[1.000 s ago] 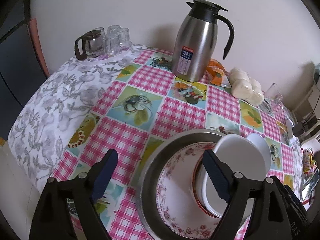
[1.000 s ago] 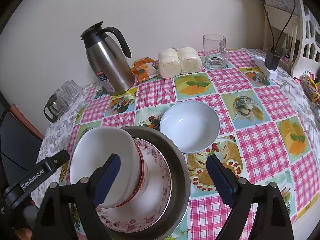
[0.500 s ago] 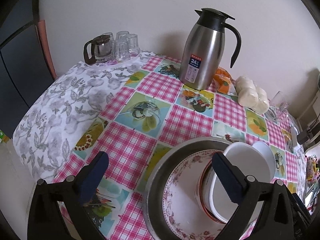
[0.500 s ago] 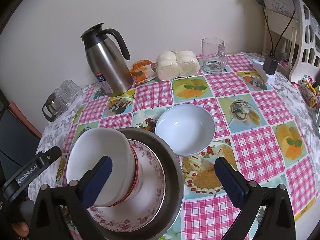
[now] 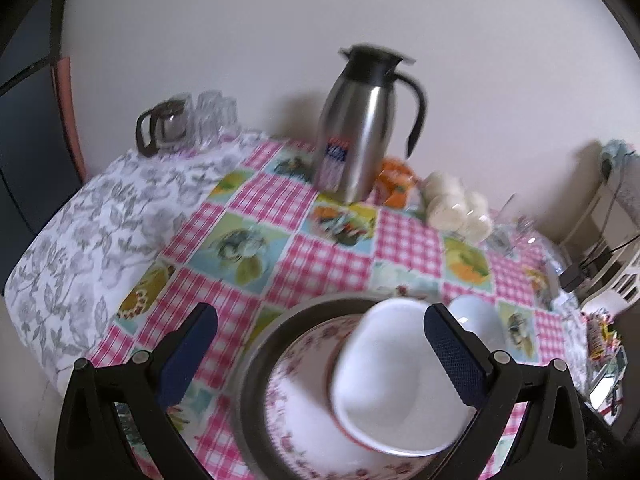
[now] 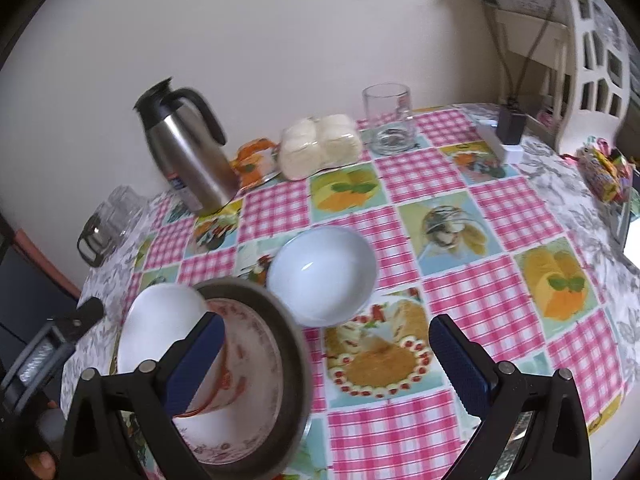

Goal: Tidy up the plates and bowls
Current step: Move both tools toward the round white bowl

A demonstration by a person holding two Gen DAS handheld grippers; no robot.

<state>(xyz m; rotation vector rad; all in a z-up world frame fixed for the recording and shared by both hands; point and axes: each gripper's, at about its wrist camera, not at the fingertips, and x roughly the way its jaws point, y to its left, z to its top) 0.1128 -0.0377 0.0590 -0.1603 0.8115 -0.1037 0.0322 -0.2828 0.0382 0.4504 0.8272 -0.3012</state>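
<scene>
A home dining table [image 6: 500, 216] — checked oilcloth, thermos jug [image 5: 360, 124], glasses [image 5: 212, 120].

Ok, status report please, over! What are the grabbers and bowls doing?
Both grippers, left and right, open, holding nothing. Stacked bowls on floral plate. White bowl alone, unobstructed.

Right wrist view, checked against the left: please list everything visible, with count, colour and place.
metal tray: one, grey, near table edge
floral plate: one, white and pink, in the tray
red-rimmed bowl: one, white, on the floral plate
loose bowl: one, white, on the cloth beside the tray
thermos jug: one, steel and black, by the wall
glass mug: one, clear, far side
wrapped buns: one pack, cream, beside the jug
orange packet: one, between jug and buns
glass teapot: one, dark handle, far corner
left tongs: open, empty
right tongs: open, empty
</scene>
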